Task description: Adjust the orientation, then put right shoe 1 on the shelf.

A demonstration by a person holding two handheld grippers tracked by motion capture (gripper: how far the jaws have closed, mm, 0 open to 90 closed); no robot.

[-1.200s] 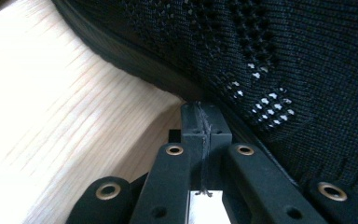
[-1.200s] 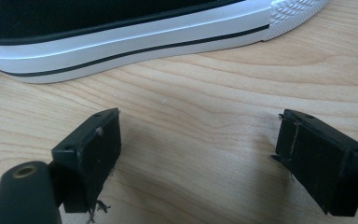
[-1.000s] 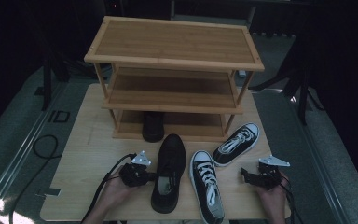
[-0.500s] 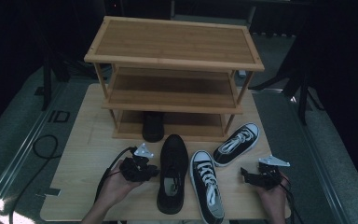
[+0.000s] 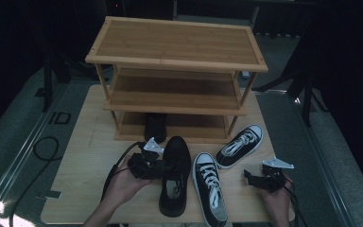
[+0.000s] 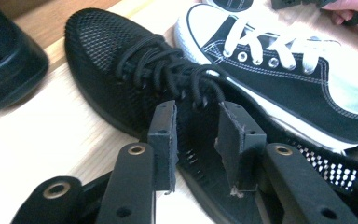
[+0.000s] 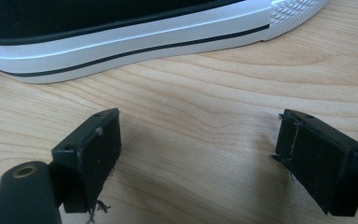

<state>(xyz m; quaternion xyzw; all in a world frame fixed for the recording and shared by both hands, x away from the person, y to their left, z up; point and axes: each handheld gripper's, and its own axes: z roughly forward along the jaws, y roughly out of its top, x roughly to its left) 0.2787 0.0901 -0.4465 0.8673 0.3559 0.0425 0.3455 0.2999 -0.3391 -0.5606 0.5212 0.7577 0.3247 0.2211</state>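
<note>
Since a second ago the black shoe (image 5: 175,177) has slid from a slant to lie straight, toe toward the rack (image 5: 176,71), and the left tongs (image 5: 157,166) have let go of it, their jaws having just been opening with the shoe's rim below them rather than pinched. From the high view, those tongs sit against the shoe's left flank near the laces, so the shoe lies just to their right with its long axis running away from the person toward the rack's bottom shelf, where a dark shoe (image 5: 155,126) already stands. The right tongs (image 5: 257,178) rest well right of it, beyond the near sneaker (image 5: 210,187); the far sneaker (image 5: 240,145) angles off ahead of them. In the left gripper view the pads (image 6: 164,140) stand parted above the mesh shoe's collar, touching nothing firmly, laces just ahead. In the right gripper view the jaws gape wide over bare table (image 7: 205,121), the sneaker's white sole (image 7: 135,44) just ahead. Left hand is plainly the nearer one for pushing the shoe forward.
</note>
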